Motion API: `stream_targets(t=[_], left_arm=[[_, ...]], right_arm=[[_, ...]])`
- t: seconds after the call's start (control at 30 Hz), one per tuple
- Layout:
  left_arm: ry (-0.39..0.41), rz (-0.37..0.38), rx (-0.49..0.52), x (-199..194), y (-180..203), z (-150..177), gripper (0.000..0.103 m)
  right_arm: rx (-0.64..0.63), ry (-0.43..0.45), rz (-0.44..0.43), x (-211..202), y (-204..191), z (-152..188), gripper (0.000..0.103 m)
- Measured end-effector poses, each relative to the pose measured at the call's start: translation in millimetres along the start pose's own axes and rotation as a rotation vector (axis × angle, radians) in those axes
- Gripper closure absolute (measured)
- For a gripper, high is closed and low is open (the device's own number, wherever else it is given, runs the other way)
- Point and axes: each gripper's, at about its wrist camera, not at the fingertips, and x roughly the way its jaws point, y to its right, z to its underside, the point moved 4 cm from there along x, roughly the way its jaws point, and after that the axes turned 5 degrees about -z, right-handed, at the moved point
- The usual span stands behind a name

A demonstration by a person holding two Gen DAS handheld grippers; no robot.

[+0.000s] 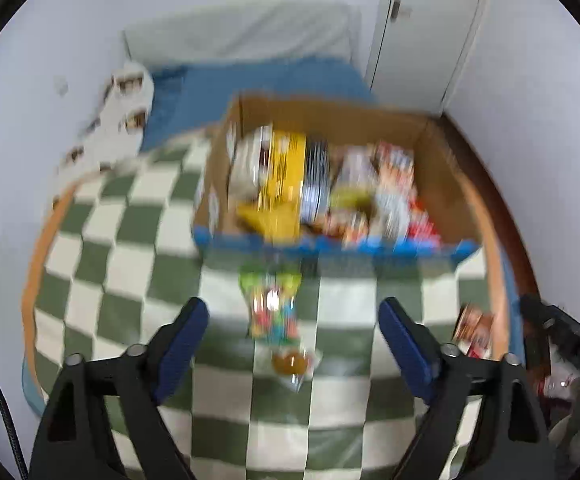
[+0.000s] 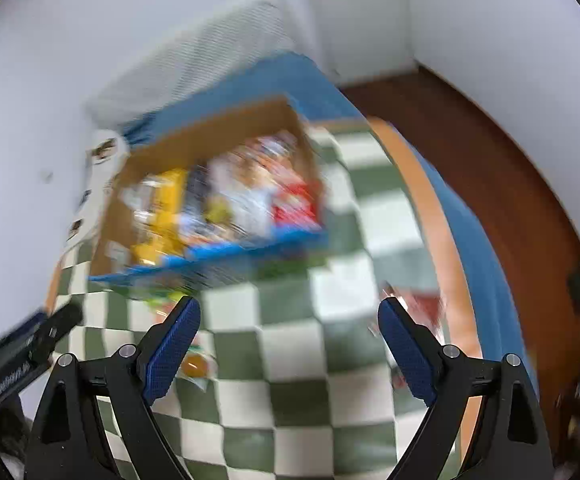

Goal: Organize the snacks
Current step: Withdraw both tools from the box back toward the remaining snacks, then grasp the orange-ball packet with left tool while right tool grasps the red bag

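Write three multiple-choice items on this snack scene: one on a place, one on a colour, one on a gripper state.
1. Where does the clear candy bag lie?
A. inside the box
B. on the checkered blanket, in front of the cardboard box
C. on the floor

2. What colour are the blanket's squares?
A. green and cream
B. red and black
C. all blue

3. How is the left gripper?
A. shut on a bag
B. shut, empty
C. open, empty

Key: 1 B, the bag sits below the box's blue front edge; 2 A, both views show it; 3 C, its fingers stand wide apart with nothing between.
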Motion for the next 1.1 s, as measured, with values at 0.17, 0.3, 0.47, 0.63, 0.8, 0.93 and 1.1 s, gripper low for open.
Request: stream_targets(t=[0.17,0.3,0.47,0.63,0.8,0.93,1.1], left_arm=[[-0.150,-0.014,0.010,59.9,8.7,40.1,0.005],[-0.242,-0.028,0.011,92.9,13.8,63.4,0.005],[-0.318,-0.066,-0.014,119.1,5.6,85.2,0.005],[-0.362,-0.092,-0.076,129.6,-16.9,95.9,0.005],[-0.402,-0.056,-0.115,137.9,-26.8,101.2,0.005],[-0.448,0.013,-0.146,152.3,-18.1,101.7,0.005],[-0.460,0.034,-0.141,177.5,-4.7,95.9,0.038]], right_arm=[[0.203,-0.097,0.076,36.0,93.5,25.5,0.010],[0.267,-0.176,0.094,67.3,129.7,44.8,0.010],[0.287,-0.248,0.090,106.5,136.8,64.0,0.012],[0.224,-0.253,0.091,127.5,125.3,76.4,0.061],[0.108,-0.264,0.045,131.2,82.3,86.8,0.062],[0.056,-0.291,0.006,140.0,52.5,97.5,0.062],[0.004,-0.319,-0.009,150.5,24.0,108.4,0.062]])
